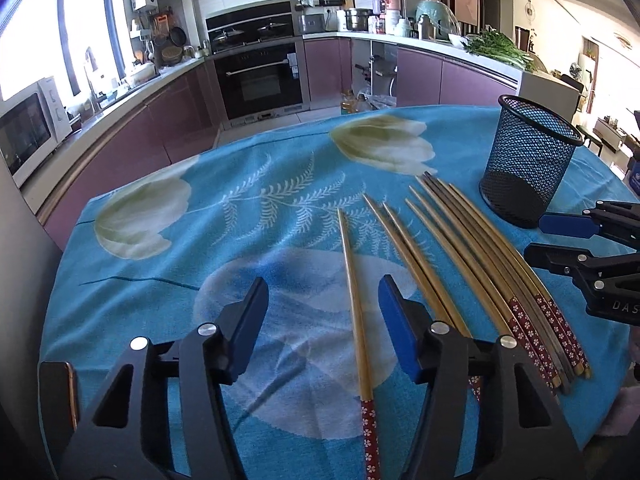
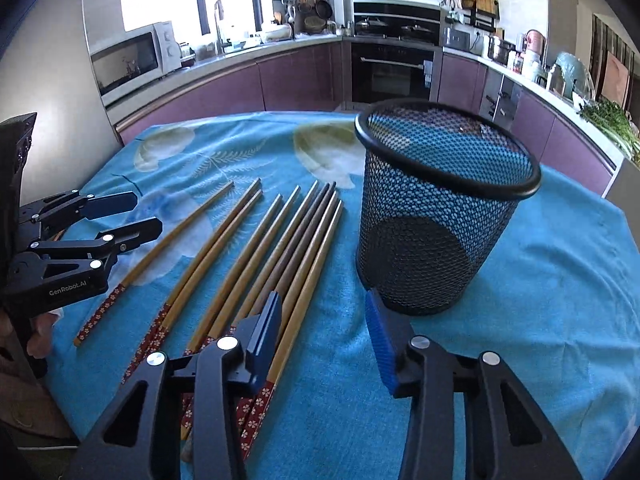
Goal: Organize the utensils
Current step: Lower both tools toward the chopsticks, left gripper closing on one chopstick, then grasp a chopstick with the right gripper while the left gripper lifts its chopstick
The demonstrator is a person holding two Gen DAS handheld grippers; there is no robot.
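Left claw [image 1: 324, 324] straddles one chopstick [image 1: 354, 300] ungripped; right claw [image 2: 324, 344] gapes, released, just before mesh cup [image 2: 436, 216], chopsticks [image 2: 280, 248] left of the cup.

Both tongs are matte black plastic, with angular linked arms with triangular cut-outs, joined by round silver pivot screws and tipped with flat blue pads. The left tongs [image 1: 322, 320] carry white "GenRobot.AI" lettering on the side, and the right tongs [image 2: 326, 336] show "DAS" in pale letters.
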